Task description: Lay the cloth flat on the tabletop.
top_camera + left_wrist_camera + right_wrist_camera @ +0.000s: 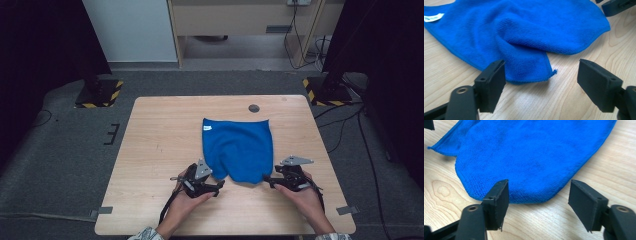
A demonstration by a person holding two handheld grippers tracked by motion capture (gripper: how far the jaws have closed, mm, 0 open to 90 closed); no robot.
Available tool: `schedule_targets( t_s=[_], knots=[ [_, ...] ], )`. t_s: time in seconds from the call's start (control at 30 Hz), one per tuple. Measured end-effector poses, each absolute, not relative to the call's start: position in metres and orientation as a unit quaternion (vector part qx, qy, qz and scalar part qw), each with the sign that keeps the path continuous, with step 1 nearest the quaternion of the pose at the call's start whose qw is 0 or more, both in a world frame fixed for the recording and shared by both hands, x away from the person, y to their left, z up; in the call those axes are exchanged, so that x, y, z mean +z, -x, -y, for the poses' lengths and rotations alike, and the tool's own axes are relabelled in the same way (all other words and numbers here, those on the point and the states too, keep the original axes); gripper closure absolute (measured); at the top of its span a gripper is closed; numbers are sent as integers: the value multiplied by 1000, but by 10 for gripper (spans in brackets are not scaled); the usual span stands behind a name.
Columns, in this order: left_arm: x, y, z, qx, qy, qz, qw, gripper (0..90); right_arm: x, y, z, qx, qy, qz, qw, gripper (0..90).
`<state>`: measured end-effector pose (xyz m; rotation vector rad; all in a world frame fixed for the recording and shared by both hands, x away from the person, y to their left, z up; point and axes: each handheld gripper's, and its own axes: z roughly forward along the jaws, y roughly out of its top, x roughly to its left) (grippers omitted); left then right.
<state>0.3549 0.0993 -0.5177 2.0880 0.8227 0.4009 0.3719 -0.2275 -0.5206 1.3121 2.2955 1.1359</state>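
Note:
A blue cloth (238, 148) lies folded on the wooden table (160, 135), with a small white label (207, 129) at its far left corner. My left gripper (220, 184) sits at the cloth's near left corner. Its jaws stand open, and the cloth's corner (529, 67) lies just ahead of them, untouched. My right gripper (266, 180) rests at the near right edge, jaws open too. The rounded cloth edge (534, 170) reaches between those jaws, but the pads do not press on it.
A small dark round disc (254, 108) lies on the table beyond the cloth. Bare wood surrounds the cloth on all sides. Stand bases with yellow-black tape (100, 93) sit on the floor past the table's far corners.

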Motion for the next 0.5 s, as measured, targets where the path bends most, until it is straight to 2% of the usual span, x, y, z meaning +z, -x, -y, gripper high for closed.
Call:
schedule_targets(
  t_s=[0.3,0.5],
  knots=[
    [-522,-358,-96,160,-836,-327,411,290,-525,-378,229,393,-470,-783,110,276],
    [-524,-361,-95,168,-836,-329,406,338,-527,-383,231,405,-470,-779,93,351]
  ],
)
